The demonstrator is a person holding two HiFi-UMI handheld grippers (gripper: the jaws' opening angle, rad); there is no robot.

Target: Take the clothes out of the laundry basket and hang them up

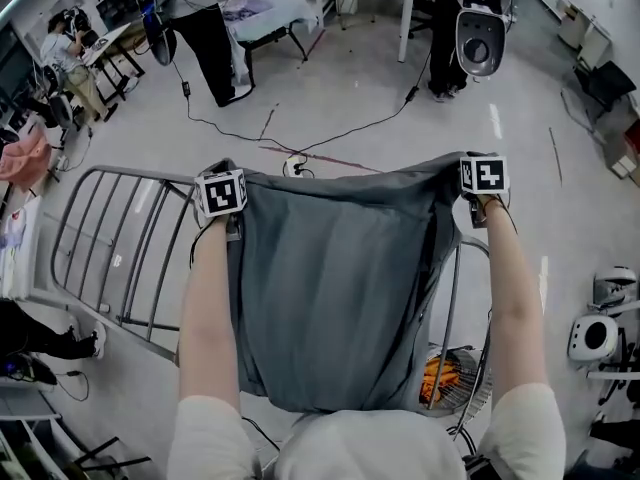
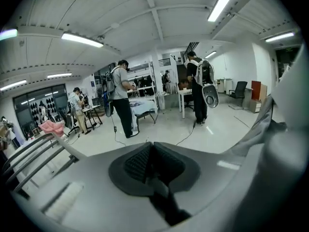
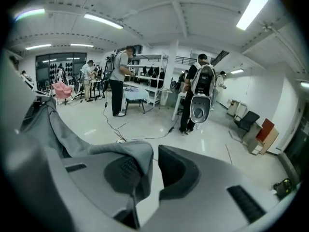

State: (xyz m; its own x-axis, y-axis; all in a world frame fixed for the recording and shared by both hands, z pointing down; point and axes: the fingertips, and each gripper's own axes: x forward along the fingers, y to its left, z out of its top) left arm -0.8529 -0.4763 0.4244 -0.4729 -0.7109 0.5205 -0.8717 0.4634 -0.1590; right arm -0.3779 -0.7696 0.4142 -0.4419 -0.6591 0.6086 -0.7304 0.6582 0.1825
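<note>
A grey garment (image 1: 335,288) hangs spread between my two grippers, above a grey metal drying rack (image 1: 110,248). My left gripper (image 1: 228,171) is at the garment's top left corner. In the left gripper view its jaws (image 2: 150,151) are shut, with a thin fold of the cloth pinched between the pads, and the garment (image 2: 260,129) trails off to the right. My right gripper (image 1: 470,158) is at the top right corner. In the right gripper view it (image 3: 154,161) stands open with a clear gap, and the garment (image 3: 72,139) lies draped over its left pad only.
A wire laundry basket (image 1: 470,388) holding something orange (image 1: 440,376) sits low right, under the rack's right bar (image 1: 455,298). Cables and a power strip (image 1: 293,166) lie on the floor ahead. People, tables and chairs stand at the back. A pink cloth (image 1: 25,158) is far left.
</note>
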